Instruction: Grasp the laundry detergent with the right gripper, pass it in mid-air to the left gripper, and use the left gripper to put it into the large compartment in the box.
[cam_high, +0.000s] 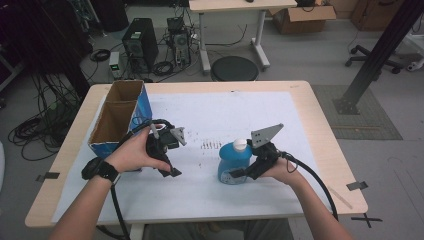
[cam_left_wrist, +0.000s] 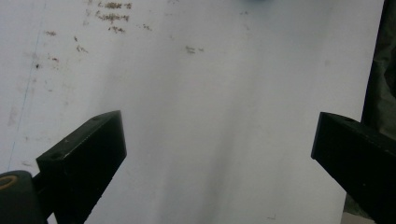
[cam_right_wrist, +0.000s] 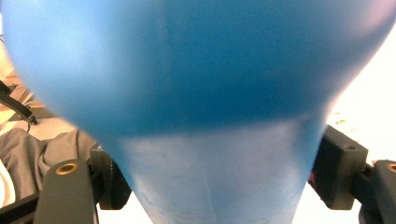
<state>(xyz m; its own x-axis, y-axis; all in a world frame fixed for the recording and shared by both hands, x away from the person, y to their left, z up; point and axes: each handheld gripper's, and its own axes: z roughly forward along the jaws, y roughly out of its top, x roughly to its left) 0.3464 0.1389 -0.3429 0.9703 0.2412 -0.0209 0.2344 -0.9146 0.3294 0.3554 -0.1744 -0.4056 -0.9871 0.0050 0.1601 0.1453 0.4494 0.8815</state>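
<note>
A person sits at a light wooden table (cam_high: 320, 130) covered by a white sheet (cam_high: 220, 120) that carries small dark scuff marks near its middle; each hand holds a black two-jaw gripper with a trailing cable. The left gripper (cam_high: 167, 155) is held in the left hand (cam_high: 131, 150), which wears a dark wristband, just in front of an open cardboard box (cam_high: 120, 117) with blue outer sides and two compartments, standing near the table's left edge; in the left gripper view its jaws stand wide apart with nothing between them, pointing down at the bare white sheet (cam_left_wrist: 210, 93). The right gripper (cam_high: 242, 172), topped by a grey three-cornered plate, is held in the right hand (cam_high: 280, 170) toward the front right of the sheet; its jaws are clamped on a blue bottle (cam_high: 234, 162) with a white cap, which stands roughly upright near the middle front of the sheet, well apart from the box. In the right gripper view the blue bottle (cam_right_wrist: 196, 93) looms very close and blurred, its narrower lower part pressed between the two black jaws on either side, with grey fabric seen past it at the lower left. Beyond the table, on the grey floor, are a black computer tower (cam_high: 140, 45) with tangled cables, a round black stool (cam_high: 234, 69), another table's white legs (cam_high: 205, 40), and a cardboard carton (cam_high: 300, 17).
</note>
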